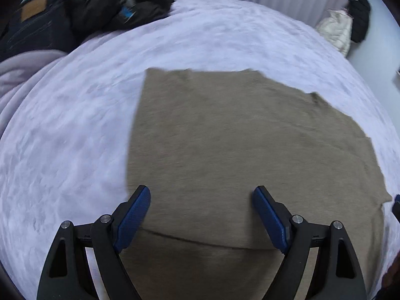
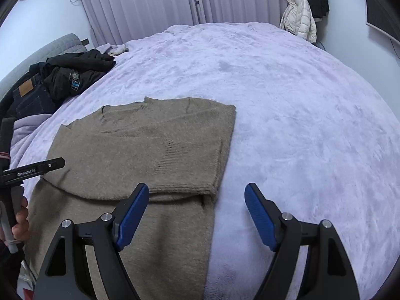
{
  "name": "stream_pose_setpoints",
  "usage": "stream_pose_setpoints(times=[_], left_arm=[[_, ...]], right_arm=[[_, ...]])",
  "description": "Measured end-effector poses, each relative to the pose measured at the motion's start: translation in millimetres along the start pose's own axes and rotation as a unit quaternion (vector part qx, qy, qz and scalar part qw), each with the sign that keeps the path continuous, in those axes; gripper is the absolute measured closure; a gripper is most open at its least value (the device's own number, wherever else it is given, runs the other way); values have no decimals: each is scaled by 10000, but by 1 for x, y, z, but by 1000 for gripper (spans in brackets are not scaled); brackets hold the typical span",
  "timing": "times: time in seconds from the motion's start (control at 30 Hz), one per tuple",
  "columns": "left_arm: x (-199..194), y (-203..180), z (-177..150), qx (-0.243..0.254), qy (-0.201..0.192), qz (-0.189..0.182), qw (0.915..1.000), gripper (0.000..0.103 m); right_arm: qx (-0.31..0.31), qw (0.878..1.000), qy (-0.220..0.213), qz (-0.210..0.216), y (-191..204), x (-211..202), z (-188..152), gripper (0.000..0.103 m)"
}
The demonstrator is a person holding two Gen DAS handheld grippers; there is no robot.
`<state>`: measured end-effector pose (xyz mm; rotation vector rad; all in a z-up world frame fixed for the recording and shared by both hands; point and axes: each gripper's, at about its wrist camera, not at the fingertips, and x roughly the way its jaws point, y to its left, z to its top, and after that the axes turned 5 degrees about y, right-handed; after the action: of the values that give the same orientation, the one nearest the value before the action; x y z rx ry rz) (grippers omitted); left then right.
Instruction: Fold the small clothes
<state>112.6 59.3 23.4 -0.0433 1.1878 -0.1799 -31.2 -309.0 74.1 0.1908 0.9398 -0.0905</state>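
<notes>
A: Left wrist view first. What can't you make out?

B: That whole picture is smeared. The tan sweater (image 1: 245, 150) shows as a flat brown patch on the lavender blanket (image 1: 75, 137); its knit and neckline are lost, and its near part runs off the bottom edge behind the gripper's black frame. A dark sliver at the right edge is cut off, so I can't say what it is.

A: And the right wrist view?

B: Sharper. The sweater (image 2: 140, 150) lies flat on the blanket (image 2: 312, 125), with its right side folded over onto the body and a ribbed cuff lying on top. Its lower hem is cut off at the bottom. The dark clothes pile (image 2: 62, 80) at the far left is heaped, so separate garments are hard to tell apart.

A: How are the hands posed?

B: The left gripper (image 1: 202, 195) tilts down over the sweater, blue pads wide apart, nothing between them. In the right view only the side of it (image 2: 32, 168) shows at the left edge, with fingers (image 2: 21, 221) curled round its handle.

A: The right one?

B: The right gripper (image 2: 196, 192) hangs over the sweater's folded right edge, jaws spread, gripping nothing: left pad above fabric, right pad above bare blanket.
</notes>
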Motion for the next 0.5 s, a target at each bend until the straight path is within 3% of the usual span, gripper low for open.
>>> stream_pose_setpoints(times=[0.1, 0.23, 0.33, 0.4, 0.43, 0.5], left_arm=[[-7, 26, -1, -324, -20, -51, 9995, 17], [-32, 11, 1, -123, -358, -310, 9988, 17], [-30, -33, 2, 456, -337, -414, 9975, 17], [-13, -64, 3, 929, -104, -357, 9950, 17], [-1, -75, 1, 1165, 29, -169, 9930, 17], [17, -83, 1, 1390, -5, 203, 9901, 11]], right_arm=[[-251, 9997, 18, -67, 21, 3, 6, 22], [-412, 9991, 81, 24, 46, 11, 9, 22], [-593, 9981, 179, 65, 68, 23, 12, 22], [-755, 9967, 287, 102, 83, 36, 15, 22], [-806, 9958, 419, 123, 88, 47, 16, 22], [-799, 9939, 725, -250, 89, 69, 17, 22]])
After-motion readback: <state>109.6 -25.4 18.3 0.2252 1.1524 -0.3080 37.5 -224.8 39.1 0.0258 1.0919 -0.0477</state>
